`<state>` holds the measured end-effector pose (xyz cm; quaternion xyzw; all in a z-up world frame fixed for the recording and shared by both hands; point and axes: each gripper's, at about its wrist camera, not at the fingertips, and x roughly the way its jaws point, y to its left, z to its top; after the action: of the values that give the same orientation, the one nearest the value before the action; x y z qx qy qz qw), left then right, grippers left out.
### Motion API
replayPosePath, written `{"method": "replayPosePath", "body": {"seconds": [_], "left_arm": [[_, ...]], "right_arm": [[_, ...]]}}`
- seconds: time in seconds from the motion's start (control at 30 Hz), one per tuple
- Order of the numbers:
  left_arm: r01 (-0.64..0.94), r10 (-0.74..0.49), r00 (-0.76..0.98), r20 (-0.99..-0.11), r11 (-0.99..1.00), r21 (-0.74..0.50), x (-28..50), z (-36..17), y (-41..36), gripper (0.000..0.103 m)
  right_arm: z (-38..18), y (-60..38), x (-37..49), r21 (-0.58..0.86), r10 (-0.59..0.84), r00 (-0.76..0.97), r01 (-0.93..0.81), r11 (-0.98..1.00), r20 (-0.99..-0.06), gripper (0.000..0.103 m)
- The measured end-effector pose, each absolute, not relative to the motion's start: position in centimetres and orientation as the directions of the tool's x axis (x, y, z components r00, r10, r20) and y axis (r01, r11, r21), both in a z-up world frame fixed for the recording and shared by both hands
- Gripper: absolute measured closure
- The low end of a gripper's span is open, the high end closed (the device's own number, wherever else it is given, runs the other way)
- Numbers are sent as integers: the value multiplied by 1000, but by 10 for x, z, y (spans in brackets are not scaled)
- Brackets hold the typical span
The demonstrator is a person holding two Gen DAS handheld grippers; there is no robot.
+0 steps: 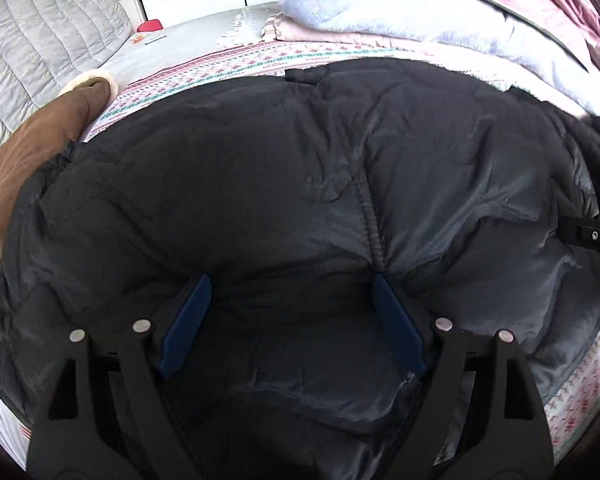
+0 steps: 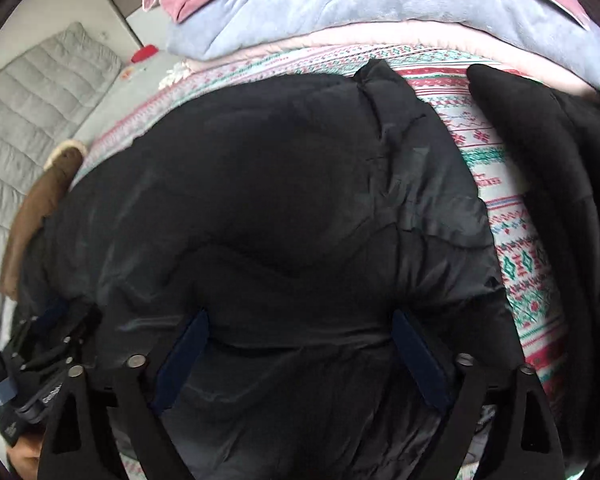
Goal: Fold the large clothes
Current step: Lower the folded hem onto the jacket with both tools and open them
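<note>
A large black puffer jacket (image 1: pixel 300 168) lies spread on a patterned pink, green and white bedspread (image 1: pixel 236 64). It also fills the right wrist view (image 2: pixel 284 184). My left gripper (image 1: pixel 291 284) is open, its blue pads wide apart, resting low over the jacket's near part. My right gripper (image 2: pixel 300 320) is open too, pads spread over the jacket's near right part. The right gripper's frame shows at the right edge of the left wrist view (image 1: pixel 588 232). The left gripper shows at the lower left of the right wrist view (image 2: pixel 48 360).
A brown coat with a cream fleece collar (image 1: pixel 40 136) lies to the left. A stack of folded light blue and pink blankets (image 1: pixel 420 8) sits behind. A second black garment (image 2: pixel 556 168) lies at the right. A grey quilted cushion (image 1: pixel 40 40) stands at the far left.
</note>
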<state>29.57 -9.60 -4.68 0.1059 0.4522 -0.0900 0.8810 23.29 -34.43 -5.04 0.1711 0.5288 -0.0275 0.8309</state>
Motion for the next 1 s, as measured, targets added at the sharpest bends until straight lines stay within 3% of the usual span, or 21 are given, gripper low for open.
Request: {"method": "replayPosePath", "body": {"seconds": [0.17, 0.4, 0.53, 0.57, 0.6, 0.63, 0.87, 1.0], "left_arm": [[270, -85, 551, -830, 960, 80, 297, -41, -93, 19], [332, -146, 614, -776, 939, 86, 296, -3, -99, 19], [316, -103, 581, -807, 943, 107, 328, -17, -111, 18], [306, -76, 552, -830, 945, 117, 337, -28, -114, 14], [295, -56, 538, -841, 947, 125, 343, -36, -114, 3], [277, -35, 537, -843, 951, 137, 346, -42, -113, 0], [263, -44, 487, -872, 960, 98, 353, -36, -107, 0], [226, 26, 598, -801, 953, 200, 365, -6, -115, 0]], "right_arm": [[-60, -333, 242, 183, 79, 390, 238, 954, -917, 0], [-50, -338, 243, 215, 92, 401, 273, 938, -912, 0], [-35, -347, 246, 296, 135, 459, 301, 906, -878, 0], [-32, -349, 246, 307, 140, 469, 301, 903, -872, 0], [-32, -349, 246, 309, 141, 471, 301, 902, -871, 0], [-34, -348, 247, 306, 142, 461, 302, 903, -876, 0], [-29, -353, 261, 290, 137, 444, 298, 910, -886, 0], [-18, -363, 259, 387, 183, 523, 313, 867, -832, 0]]}}
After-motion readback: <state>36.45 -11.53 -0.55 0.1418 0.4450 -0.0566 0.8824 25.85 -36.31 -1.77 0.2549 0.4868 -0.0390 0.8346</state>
